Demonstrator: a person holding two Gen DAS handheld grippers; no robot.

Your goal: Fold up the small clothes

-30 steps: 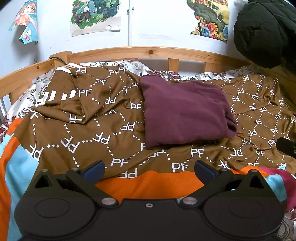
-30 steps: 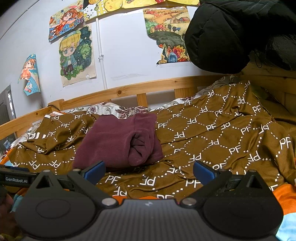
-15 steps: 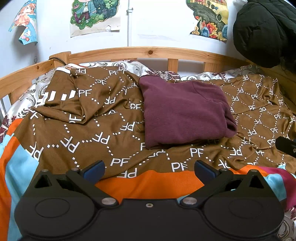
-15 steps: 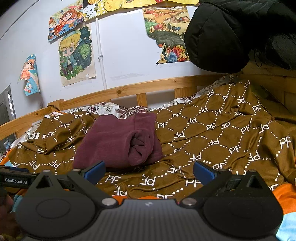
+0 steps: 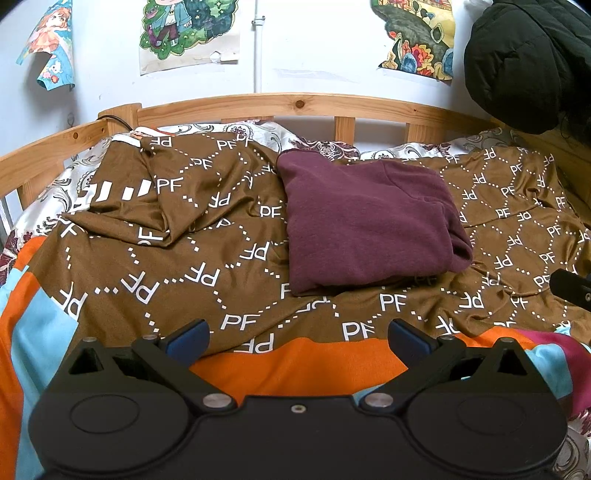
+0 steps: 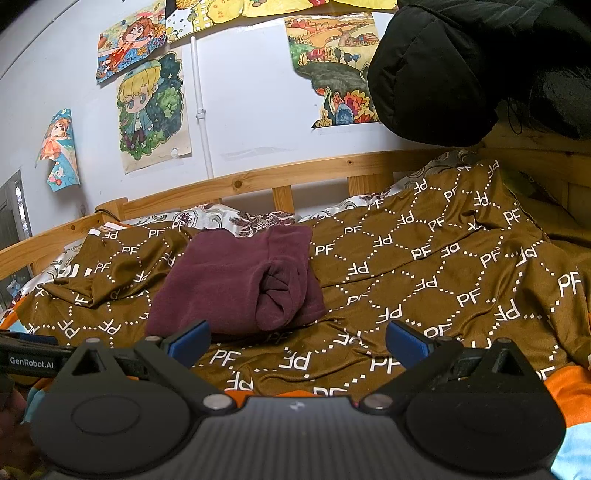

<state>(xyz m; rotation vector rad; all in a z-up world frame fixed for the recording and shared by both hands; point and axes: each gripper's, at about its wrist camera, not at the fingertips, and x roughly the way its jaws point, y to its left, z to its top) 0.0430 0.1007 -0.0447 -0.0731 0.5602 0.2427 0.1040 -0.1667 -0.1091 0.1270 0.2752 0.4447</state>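
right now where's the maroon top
The maroon top lies folded on the brown blanket, right of centre in the left wrist view, just short of the wooden bed rail, beyond both open grippers.

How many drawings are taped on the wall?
5 in the right wrist view: a small one far left, a blond figure, two above it, and a landscape beside the black jacket, which may hide more.

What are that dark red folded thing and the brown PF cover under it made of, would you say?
The maroon garment looks like soft fleece or brushed knit: matte, fuzzy, with thick rounded folds. The brown PF cover seems a thin satin-like synthetic: it has a slight sheen and fine sharp creases.
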